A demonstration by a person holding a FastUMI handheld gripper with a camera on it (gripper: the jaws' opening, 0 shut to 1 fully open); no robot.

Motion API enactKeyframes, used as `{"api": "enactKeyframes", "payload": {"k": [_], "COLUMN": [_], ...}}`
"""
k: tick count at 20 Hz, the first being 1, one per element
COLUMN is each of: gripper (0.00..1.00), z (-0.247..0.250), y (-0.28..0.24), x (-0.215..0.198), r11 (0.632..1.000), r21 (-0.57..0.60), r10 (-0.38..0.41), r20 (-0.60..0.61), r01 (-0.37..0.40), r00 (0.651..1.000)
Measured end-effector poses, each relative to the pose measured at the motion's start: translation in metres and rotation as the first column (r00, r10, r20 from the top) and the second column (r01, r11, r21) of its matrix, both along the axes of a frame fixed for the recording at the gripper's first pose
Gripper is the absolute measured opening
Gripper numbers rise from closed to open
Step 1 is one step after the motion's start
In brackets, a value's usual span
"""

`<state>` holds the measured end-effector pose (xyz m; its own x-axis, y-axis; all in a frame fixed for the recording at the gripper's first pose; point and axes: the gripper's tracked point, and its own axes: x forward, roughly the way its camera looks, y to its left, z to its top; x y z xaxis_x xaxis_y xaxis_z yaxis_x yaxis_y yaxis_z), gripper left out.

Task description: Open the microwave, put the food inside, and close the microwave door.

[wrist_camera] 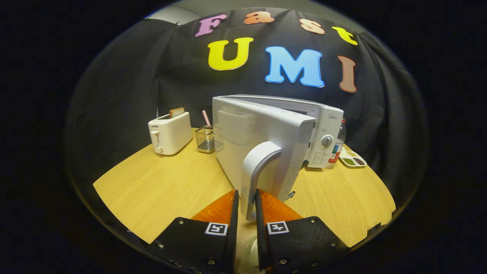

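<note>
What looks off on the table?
Nothing stands out. The microwave door is swung partly open, tongs closed on its handle. Toaster, rack, bottle stand upright; nothing spilled.

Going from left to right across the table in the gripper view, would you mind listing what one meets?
Toaster → wire basket → microwave door, swung open, its handle between the gripper fingers, which close on it → microwave control panel → bottle → divided tray.
</note>
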<state>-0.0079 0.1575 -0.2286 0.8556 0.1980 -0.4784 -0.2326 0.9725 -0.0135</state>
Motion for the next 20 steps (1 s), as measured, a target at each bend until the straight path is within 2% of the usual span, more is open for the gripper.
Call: {"api": "enactKeyframes", "payload": {"k": [13, 17, 20], "gripper": [0.23, 0.24, 0.23], "z": [0.003, 0.007, 0.014], "y": [0.082, 0.115, 0.142], "x": [-0.038, -0.049, -0.056], "r11": [0.987, 0.973, 0.949], "r21": [-0.023, 0.013, 0.074], "r10": [0.158, 0.231, 0.311], "r20": [-0.028, -0.033, -0.034], "r01": [-0.159, -0.231, -0.308], "r00": [0.987, 0.972, 0.95]}}
